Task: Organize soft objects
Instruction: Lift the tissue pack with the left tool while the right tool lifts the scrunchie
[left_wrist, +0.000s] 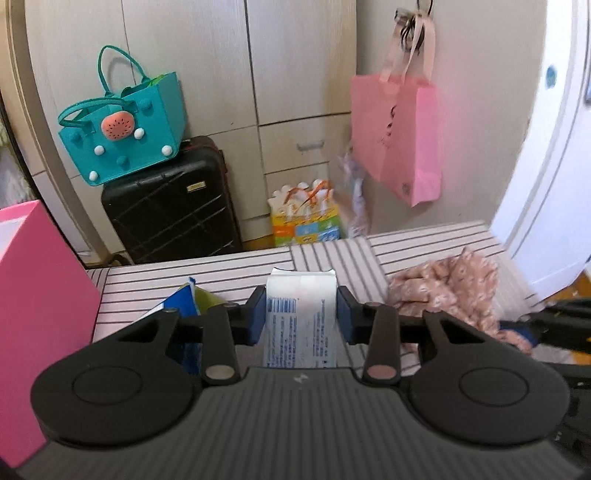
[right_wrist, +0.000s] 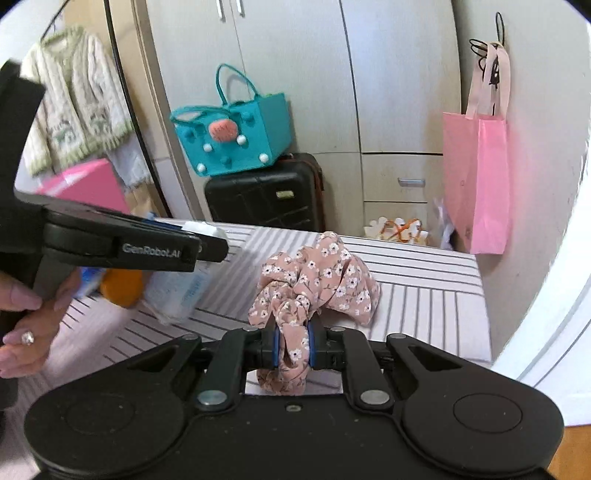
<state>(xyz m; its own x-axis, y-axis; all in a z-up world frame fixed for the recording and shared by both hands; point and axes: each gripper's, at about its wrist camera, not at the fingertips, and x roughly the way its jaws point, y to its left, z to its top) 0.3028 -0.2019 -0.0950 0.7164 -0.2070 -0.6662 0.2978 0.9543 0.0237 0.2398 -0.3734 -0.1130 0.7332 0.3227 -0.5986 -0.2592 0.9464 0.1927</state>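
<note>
My left gripper is shut on a white soft pack with blue print and holds it above the striped table. The same pack shows in the right wrist view under the left gripper. My right gripper is shut on a pink floral fabric piece, whose bunched bulk lies on the striped table. That fabric also shows in the left wrist view, with the right gripper at its right edge.
A pink box stands at the table's left edge. Blue and yellow-green packs lie left of the held pack. Behind the table are a black suitcase with a teal bag on it, and a hanging pink bag.
</note>
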